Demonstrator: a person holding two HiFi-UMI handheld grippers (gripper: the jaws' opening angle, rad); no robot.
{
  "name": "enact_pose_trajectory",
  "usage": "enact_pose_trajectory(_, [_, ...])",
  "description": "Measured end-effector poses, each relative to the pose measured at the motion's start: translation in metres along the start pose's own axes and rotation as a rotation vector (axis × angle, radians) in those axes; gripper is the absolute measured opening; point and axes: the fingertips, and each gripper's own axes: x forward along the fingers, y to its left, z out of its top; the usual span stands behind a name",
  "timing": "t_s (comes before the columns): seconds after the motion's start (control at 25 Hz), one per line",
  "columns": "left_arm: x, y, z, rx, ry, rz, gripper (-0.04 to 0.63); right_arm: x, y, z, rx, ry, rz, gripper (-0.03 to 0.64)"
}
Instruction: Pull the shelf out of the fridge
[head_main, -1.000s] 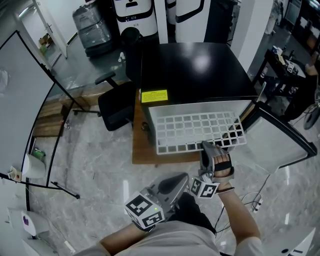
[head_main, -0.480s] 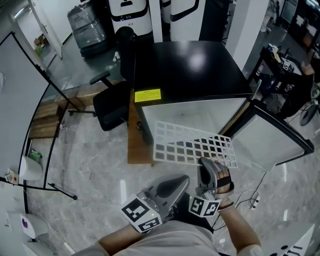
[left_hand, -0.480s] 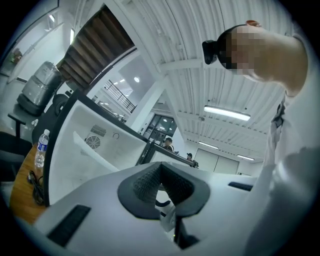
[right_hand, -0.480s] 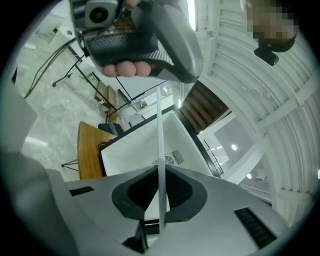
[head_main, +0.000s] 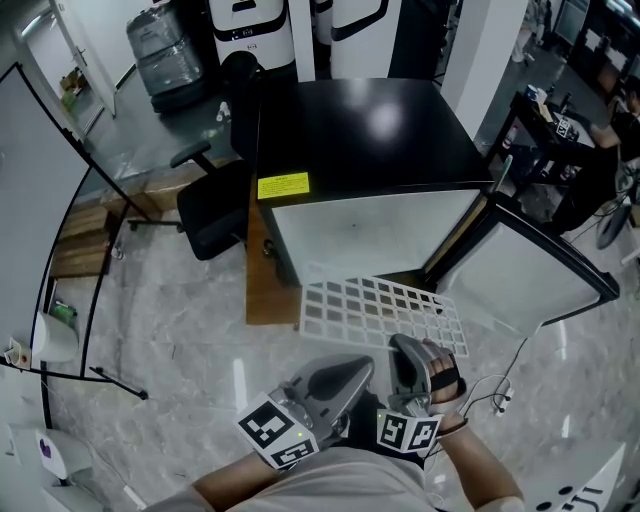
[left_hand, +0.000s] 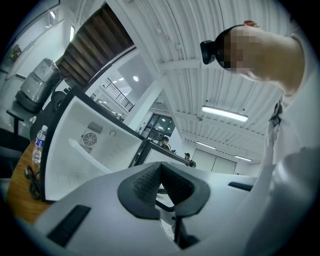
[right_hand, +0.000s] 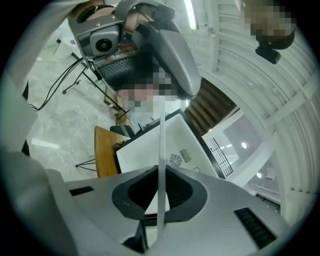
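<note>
The shelf (head_main: 385, 310) has come wholly out of the fridge (head_main: 360, 130), now at its 6 o'clock, right claw (head_main: 412, 350) clamped on its near edge; left claw (head_main: 345, 378), pressed together, holds nothing; extraction looks complete

The marble floor (head_main: 190, 330) carries a wooden board (head_main: 258, 295), on which the fridge (head_main: 360, 130) stands. A chair (head_main: 212, 208) stands just left of the fridge, planks (head_main: 85, 235) lie farther left, and cables (head_main: 497, 393) lie to its front right.

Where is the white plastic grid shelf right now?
In the head view the white grid shelf is at lower centre, in front of the open black fridge, its near edge clamped in the right gripper.
</note>
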Motion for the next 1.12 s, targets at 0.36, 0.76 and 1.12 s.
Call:
enact_pose_trajectory(0.36, [-0.008, -0.016, 0.016, 0.065, -0.02, 0.065, 0.005, -0.025, -0.008, 0.017, 0.124, -0.073, 0.093, 0.04])
enact_pose_trajectory(0.76, [0.019, -0.061, 0.005, 0.102, -0.047, 0.107, 0.005, -0.06, -0.021, -0.003, 0.341, -0.129, 0.243, 0.04])
enact_pose_trajectory(1.12, [0.047, -0.084, -0.003, 0.097, -0.055, 0.11, 0.005, -0.076, -0.029, -0.028, 0.405, -0.138, 0.294, 0.038])
